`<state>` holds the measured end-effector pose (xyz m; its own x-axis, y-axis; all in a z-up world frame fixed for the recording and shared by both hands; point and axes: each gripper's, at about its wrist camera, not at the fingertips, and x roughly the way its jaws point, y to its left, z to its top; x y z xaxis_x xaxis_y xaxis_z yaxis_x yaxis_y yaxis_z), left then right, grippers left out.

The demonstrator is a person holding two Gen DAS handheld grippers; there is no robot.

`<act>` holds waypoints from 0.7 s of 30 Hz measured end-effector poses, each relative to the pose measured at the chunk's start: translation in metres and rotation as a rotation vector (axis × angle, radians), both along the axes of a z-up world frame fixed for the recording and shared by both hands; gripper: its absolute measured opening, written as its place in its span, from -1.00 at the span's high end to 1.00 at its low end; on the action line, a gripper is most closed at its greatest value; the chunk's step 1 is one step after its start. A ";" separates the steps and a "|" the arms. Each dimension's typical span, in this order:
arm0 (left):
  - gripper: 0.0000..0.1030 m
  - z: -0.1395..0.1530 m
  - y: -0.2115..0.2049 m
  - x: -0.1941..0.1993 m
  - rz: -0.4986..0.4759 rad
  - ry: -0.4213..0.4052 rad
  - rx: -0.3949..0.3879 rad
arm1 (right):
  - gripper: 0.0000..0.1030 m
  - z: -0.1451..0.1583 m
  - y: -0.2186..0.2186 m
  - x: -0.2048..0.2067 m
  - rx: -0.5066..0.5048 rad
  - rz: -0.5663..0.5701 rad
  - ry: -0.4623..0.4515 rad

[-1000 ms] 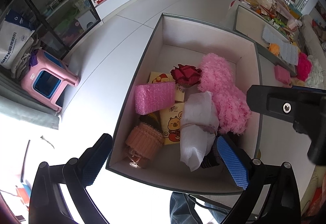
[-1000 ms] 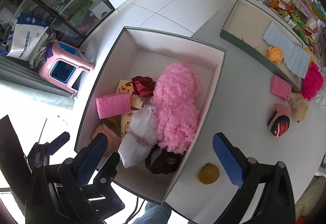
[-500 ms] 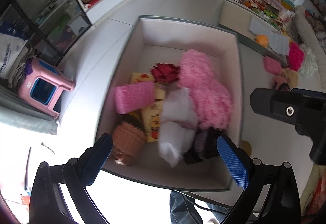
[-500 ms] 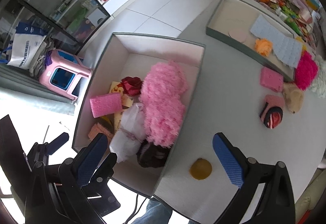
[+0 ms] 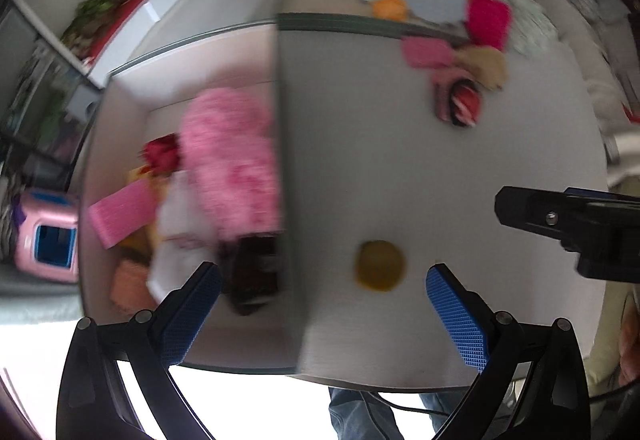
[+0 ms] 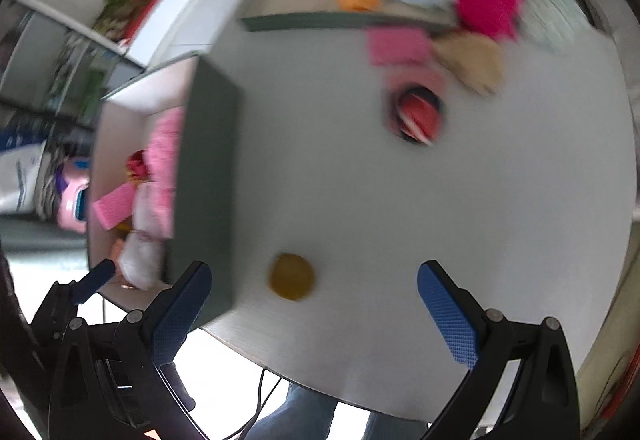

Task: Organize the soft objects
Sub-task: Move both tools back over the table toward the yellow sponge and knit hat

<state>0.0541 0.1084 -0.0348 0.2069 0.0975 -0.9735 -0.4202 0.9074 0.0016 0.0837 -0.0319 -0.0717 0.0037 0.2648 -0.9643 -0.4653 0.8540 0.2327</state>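
No writing or label can be read; both views are blurred. One round yellow-brown soft ball (image 5: 379, 265) lies alone on the grey tabletop (image 5: 400, 160), just right of the one open grey box (image 5: 286, 168). Inside that box: one fluffy pink plush (image 5: 232, 164), one pink foam block (image 5: 122, 208) and one red bow (image 5: 162, 154). The left gripper (image 5: 320, 314) hangs above the ball, fingers apart and empty. The right gripper (image 6: 312, 314) is likewise spread wide, holding nothing, with the ball (image 6: 291, 276) between its fingers in view.
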 end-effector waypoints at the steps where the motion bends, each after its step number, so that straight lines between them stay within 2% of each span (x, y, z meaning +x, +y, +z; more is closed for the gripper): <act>1: -1.00 -0.001 -0.007 0.005 -0.010 0.000 0.009 | -0.99 -0.004 -0.012 0.003 -0.007 -0.024 0.005; 6: -1.00 -0.027 -0.045 0.035 -0.066 0.043 -0.003 | -0.99 -0.021 -0.063 0.013 -0.037 -0.120 0.031; 9: -1.00 -0.044 -0.054 0.046 -0.056 0.067 -0.022 | -0.99 -0.032 -0.089 0.021 -0.064 -0.171 0.044; 13: -1.00 -0.071 -0.060 0.054 -0.017 0.113 -0.001 | -0.99 -0.046 -0.114 0.031 -0.092 -0.218 0.064; 17: -1.00 -0.092 -0.053 0.058 0.057 0.150 -0.005 | -0.99 -0.058 -0.120 0.038 -0.107 -0.228 0.078; 21: -1.00 -0.104 -0.046 0.062 0.112 0.162 -0.002 | -0.99 -0.068 -0.109 0.054 -0.107 -0.221 0.082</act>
